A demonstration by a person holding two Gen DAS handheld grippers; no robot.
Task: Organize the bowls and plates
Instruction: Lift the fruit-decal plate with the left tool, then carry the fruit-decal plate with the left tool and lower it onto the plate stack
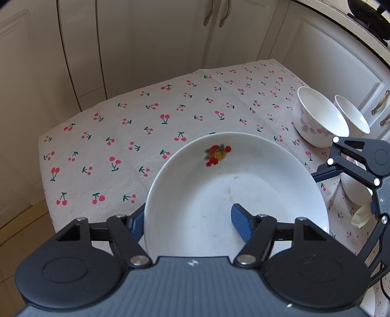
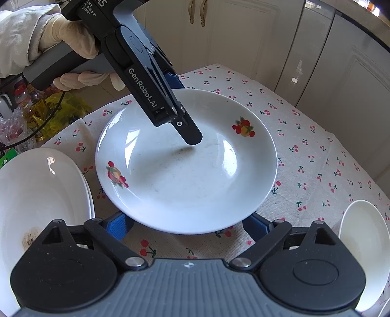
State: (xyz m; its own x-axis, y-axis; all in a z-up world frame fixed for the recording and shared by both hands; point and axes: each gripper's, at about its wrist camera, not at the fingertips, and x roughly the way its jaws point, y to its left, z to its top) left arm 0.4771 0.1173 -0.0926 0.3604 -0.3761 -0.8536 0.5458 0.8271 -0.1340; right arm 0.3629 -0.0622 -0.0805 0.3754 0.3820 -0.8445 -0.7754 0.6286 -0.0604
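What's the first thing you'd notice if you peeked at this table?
The big white plate with little fruit pictures, in the middle of the cherry tablecloth. The left tongs pinch its rim, one finger over and one under. Two white bowls sit side by side at the far right of the left view.

A table draped in a pale cloth (image 1: 151, 126) printed with small red cherries stands close against cream kitchen cabinets (image 1: 146, 36). The cupboard doors have panelled fronts and curved brass handles (image 1: 215, 12), and more of them run along the cloth's right edge (image 2: 341, 80). Past the cloth's left edge a strip of yellowish tiled floor (image 1: 17, 224) shows. Daylight falls softly across the cloth and the door panels. Beyond the table's far left corner, in the right wrist view, sits a clutter of oil bottles and crinkled yellow bags (image 2: 48, 109)
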